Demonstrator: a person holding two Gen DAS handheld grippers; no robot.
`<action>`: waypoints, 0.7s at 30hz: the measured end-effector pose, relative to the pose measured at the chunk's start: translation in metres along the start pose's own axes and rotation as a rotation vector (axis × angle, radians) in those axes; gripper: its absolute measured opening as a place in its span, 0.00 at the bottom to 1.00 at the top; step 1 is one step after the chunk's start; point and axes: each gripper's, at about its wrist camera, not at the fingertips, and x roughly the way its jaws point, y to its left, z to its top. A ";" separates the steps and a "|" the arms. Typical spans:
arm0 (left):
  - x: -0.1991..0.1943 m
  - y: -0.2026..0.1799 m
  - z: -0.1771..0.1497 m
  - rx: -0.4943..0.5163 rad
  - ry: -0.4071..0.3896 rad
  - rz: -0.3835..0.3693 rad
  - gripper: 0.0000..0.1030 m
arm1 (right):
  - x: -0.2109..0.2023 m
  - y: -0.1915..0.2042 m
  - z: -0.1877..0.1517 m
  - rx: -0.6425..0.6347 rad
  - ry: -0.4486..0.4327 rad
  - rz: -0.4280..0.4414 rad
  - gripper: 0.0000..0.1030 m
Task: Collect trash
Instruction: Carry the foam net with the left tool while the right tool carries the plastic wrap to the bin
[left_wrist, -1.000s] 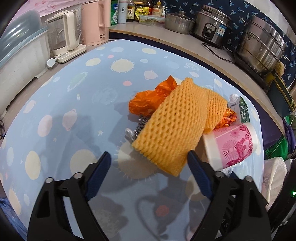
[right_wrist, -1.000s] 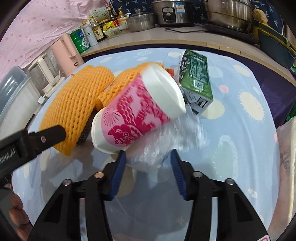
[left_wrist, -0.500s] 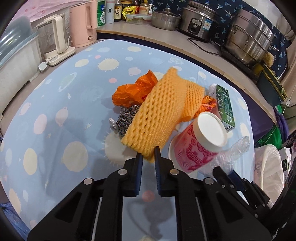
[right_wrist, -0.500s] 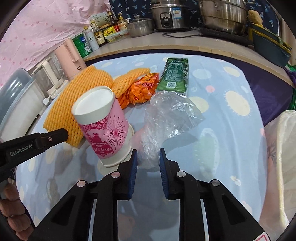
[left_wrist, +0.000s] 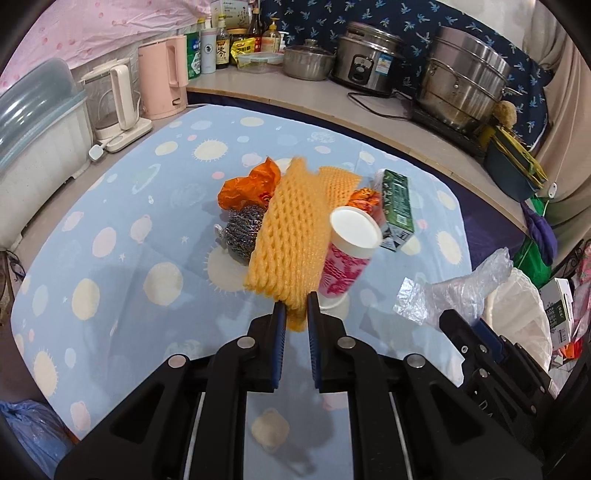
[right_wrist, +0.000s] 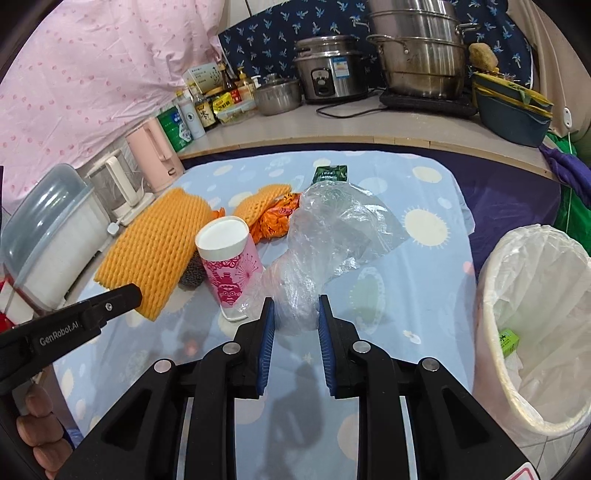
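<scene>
My left gripper is shut on the near edge of an orange foam net and holds it lifted off the table; the net also shows in the right wrist view. My right gripper is shut on a clear plastic bag, which hangs above the table; the bag shows at the right of the left wrist view. A pink-and-white paper cup stands upside down on the blue spotted tablecloth. A steel scourer, an orange wrapper and a green carton lie behind.
A white-lined trash bin stands off the table's right edge, with a green scrap inside. Kettles, a dish rack, pots and a rice cooker line the counter behind the table.
Both grippers have closed, the left on the foam net and the right on the plastic bag, and both have lifted and drawn back. The cup went from lying tilted to standing.
</scene>
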 end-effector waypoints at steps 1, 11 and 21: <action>-0.003 -0.003 -0.001 0.004 -0.002 -0.003 0.10 | -0.005 -0.001 0.000 0.002 -0.006 0.001 0.21; -0.038 -0.039 -0.019 0.073 -0.042 -0.034 0.10 | -0.053 -0.015 -0.007 0.029 -0.077 -0.004 0.21; -0.064 -0.079 -0.033 0.145 -0.077 -0.068 0.10 | -0.090 -0.040 -0.013 0.070 -0.130 -0.018 0.21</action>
